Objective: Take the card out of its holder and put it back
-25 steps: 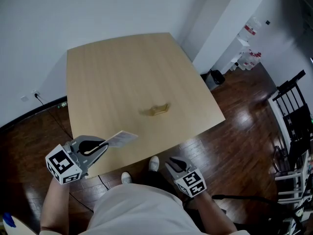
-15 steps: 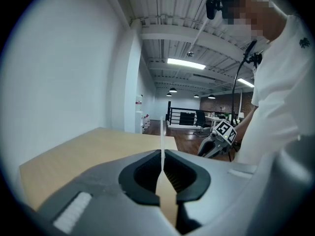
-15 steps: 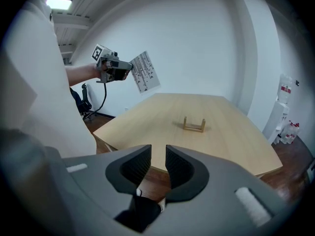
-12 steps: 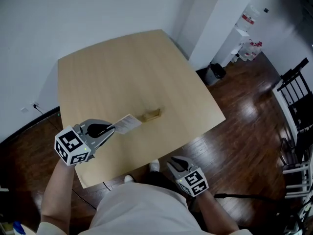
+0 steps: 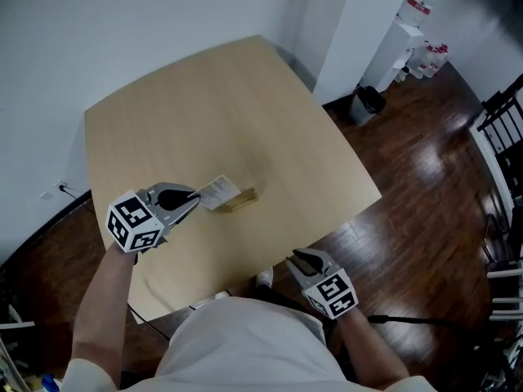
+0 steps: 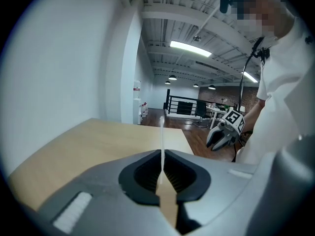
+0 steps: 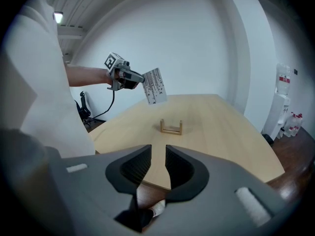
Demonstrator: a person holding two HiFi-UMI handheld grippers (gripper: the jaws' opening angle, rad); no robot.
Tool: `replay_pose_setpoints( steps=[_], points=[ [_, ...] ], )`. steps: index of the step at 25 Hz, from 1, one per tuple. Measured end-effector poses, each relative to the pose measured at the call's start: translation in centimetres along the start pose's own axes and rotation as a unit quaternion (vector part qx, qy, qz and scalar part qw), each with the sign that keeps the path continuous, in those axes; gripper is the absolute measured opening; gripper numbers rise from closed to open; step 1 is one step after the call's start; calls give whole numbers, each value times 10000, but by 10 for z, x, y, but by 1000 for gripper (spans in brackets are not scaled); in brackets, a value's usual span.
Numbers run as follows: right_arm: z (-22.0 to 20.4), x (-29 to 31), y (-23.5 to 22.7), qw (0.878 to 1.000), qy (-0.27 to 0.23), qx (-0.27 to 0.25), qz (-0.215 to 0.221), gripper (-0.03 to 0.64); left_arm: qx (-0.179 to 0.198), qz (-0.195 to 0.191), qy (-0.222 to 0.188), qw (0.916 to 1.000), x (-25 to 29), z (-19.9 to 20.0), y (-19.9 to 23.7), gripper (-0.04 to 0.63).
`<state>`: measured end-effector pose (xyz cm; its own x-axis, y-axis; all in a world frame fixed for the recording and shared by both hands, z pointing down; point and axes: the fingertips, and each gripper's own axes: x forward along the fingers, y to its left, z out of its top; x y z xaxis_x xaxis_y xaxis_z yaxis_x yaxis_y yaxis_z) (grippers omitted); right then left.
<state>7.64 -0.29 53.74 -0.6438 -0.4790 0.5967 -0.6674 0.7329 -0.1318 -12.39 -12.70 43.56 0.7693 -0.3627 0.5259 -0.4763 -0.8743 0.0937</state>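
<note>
Grasping the card point(image 5: 219, 192), left gripper point(image 5: 195, 199) hangs at holder's point(image 5: 242, 200) nine o'clock; right gripper point(image 5: 294, 258) released, empty, at five o'clock.

Left gripper point(image 5: 193, 199) is out ahead of me now, at the end of my stretched left forearm point(image 5: 103, 300), nose tipped downward, marker cube facing back toward me. Its fingers point(image 6: 142, 168) are pressed together on the card point(image 5: 219, 191), which sticks out past the tips, thin edge up. Right gripper point(image 5: 297, 259) sits low and close in by my body, angled downward too, the arm tucked at my side. Its fingers point(image 7: 135, 163) stand a narrow gap apart, nothing between them.
</note>
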Motion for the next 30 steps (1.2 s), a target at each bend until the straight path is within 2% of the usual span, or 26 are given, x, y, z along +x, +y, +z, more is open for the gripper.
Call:
replay_pose_setpoints(
  steps=[10, 30],
  points=[
    [-15, -2, -49, 9997, 70, 191, 118, 94, -95, -84, 450, 9989, 60, -16, 22, 17],
    [-21, 1, -89, 9993, 162, 219, 265, 94, 31, -320, 816, 9961, 96, -27, 24, 17]
  ],
)
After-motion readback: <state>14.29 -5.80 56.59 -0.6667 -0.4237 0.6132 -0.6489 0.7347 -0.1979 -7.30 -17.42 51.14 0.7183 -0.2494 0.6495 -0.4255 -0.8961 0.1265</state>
